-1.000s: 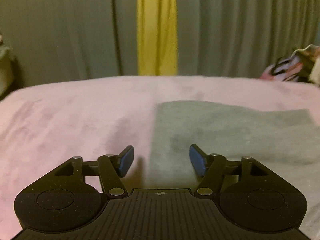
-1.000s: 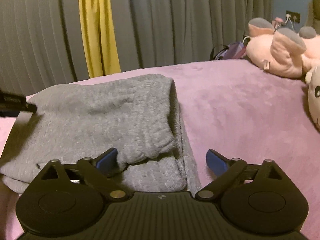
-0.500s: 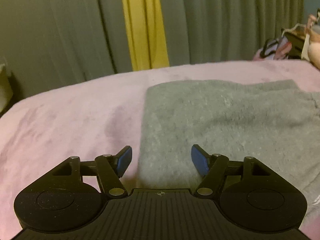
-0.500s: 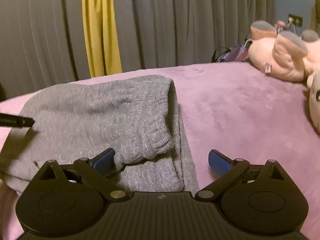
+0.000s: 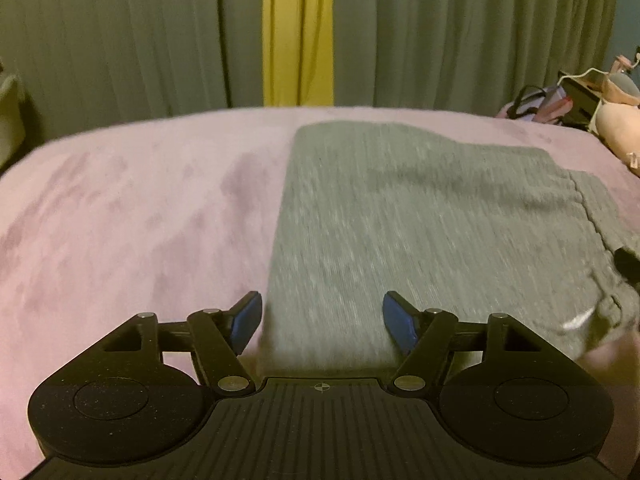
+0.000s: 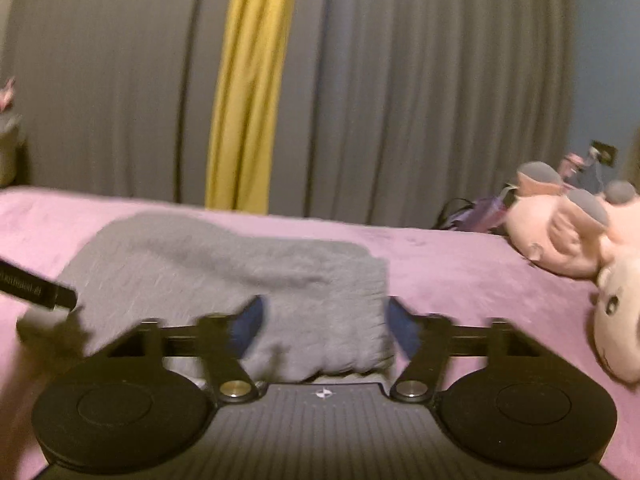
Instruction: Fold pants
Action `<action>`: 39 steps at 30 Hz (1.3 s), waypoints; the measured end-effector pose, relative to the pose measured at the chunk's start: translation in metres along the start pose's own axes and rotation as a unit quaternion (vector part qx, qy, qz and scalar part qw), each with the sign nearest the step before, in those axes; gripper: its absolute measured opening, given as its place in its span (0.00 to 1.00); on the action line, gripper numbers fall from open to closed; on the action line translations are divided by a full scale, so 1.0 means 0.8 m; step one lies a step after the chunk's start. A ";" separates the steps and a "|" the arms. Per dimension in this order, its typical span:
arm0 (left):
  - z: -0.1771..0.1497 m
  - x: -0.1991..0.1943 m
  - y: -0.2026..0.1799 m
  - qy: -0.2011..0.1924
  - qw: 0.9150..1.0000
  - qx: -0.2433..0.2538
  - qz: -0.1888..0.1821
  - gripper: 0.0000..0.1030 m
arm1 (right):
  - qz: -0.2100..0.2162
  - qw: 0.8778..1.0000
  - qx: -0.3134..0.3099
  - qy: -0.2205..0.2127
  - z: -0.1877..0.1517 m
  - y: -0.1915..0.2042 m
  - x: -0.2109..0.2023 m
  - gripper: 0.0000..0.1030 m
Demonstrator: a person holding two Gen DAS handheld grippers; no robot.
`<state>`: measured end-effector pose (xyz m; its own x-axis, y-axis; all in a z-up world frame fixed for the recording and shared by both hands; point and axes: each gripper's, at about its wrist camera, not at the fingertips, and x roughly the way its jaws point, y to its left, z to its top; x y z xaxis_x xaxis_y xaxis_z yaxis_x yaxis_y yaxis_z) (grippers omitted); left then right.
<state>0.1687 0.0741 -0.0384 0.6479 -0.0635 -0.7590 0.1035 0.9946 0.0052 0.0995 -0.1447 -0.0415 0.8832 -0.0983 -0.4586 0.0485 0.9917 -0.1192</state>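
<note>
We look over a pink bed point(image 6: 460, 276) w/ grey pants point(image 6: 224, 272) lying folded on it. The right hand-held gripper point(image 6: 324, 328) has just been narrowing its jaws; the pants' near edge sits between them, but blur hides whether the pads bite. A sec ago it sat low over the cloth; now it's drawn back & tipped up. The left hand-held gripper point(image 5: 322, 324), moderately wide & holding nothing, has swung in over the pants' left edge. We read it as finishing touches; the fold's nearly done.
</note>
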 end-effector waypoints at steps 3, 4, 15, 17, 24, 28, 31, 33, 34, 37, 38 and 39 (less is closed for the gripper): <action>-0.003 0.003 -0.002 0.006 1.000 -0.001 0.005 0.71 | 0.003 0.999 -0.016 0.036 -0.009 0.007 0.016 0.37; -0.005 0.002 -0.001 0.006 1.000 -0.001 0.007 0.71 | -0.005 0.999 -0.019 0.050 -0.013 0.007 0.023 0.37; -0.019 0.017 0.015 0.031 0.999 -0.039 0.011 0.75 | -0.035 0.991 -0.103 0.075 -0.026 0.025 0.029 0.36; -0.025 0.021 0.016 0.048 0.998 -0.048 0.013 0.75 | -0.036 0.991 -0.102 0.080 -0.027 0.026 0.026 0.36; -0.039 0.013 0.029 0.088 0.990 -0.110 -0.032 0.75 | 0.059 0.962 0.226 0.141 -0.022 -0.080 0.014 0.48; -0.044 0.004 0.024 0.081 0.989 -0.115 -0.054 0.75 | 0.142 0.870 0.432 0.192 -0.062 -0.138 0.030 0.60; -0.044 0.001 0.022 0.064 0.988 -0.121 -0.078 0.75 | 0.195 0.803 0.522 0.213 -0.092 -0.148 0.051 0.61; -0.046 0.001 0.026 0.059 0.982 -0.153 -0.089 0.75 | 0.213 0.779 0.558 0.189 -0.098 -0.152 0.058 0.61; -0.048 0.001 0.030 0.052 0.979 -0.176 -0.090 0.75 | 0.222 0.768 0.575 0.177 -0.100 -0.155 0.063 0.65; -0.052 -0.001 0.046 0.026 0.966 -0.244 -0.085 0.75 | 0.229 0.742 0.610 0.156 -0.110 -0.165 0.073 0.67; -0.053 0.000 0.051 0.022 0.962 -0.260 -0.081 0.75 | 0.218 0.738 0.621 0.149 -0.116 -0.170 0.073 0.67; -0.054 0.002 0.054 0.024 0.959 -0.272 -0.076 0.75 | 0.207 0.734 0.631 0.140 -0.120 -0.176 0.072 0.67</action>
<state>0.1420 0.1206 -0.0675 0.6202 -0.2207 -0.7527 -0.2234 0.8702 -0.4392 0.0983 -0.2980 -0.1358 0.8222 0.3956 -0.4092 0.3522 0.2111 0.9118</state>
